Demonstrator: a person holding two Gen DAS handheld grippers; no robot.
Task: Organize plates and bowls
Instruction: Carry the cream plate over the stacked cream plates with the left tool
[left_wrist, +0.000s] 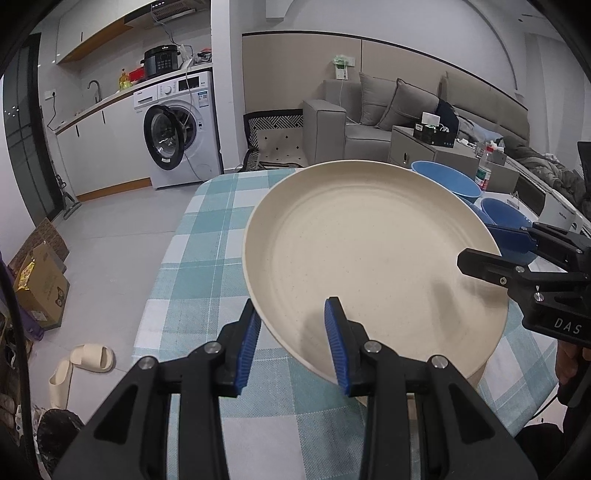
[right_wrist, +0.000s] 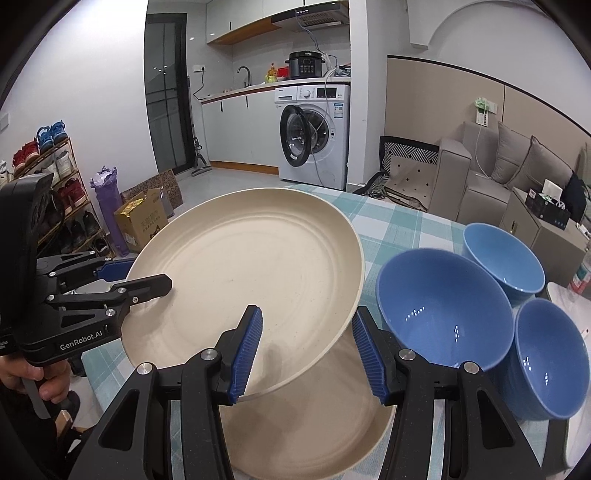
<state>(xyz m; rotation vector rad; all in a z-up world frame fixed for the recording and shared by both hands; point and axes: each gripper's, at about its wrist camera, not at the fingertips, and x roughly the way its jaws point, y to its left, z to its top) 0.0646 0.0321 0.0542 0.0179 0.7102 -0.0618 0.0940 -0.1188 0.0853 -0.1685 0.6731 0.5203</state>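
A cream plate is held tilted above the surface, which wears a teal checked cloth, and both claws are clamped on its rim. The left claw pinches the near edge with one blue pad under the plate and one on top, and the right claw does the same on the opposite side, one pad on the plate's face and the other beneath its rim. In the right wrist view a second cream plate lies flat on the surface directly under the lifted one, so the carried plate looks bound for stacking on it, though whether it is coming down or going up cannot be told. Three blue bowls sit just beside the plates: a large bowl nearest the lifted rim, a far bowl behind it and a near bowl at the right. They stand close together but look separate and not nested, so as a judgement the organizing is at an early to middle stage: one plate pairing is under way and the bowls are not yet stacked. The large bowl crowds the plate's right edge and the right claw's outer finger, which leaves little room for a level descent. Away from the surface stand a washing machine with its door open, a grey sofa and a cardboard box on the floor, none of them in the way.
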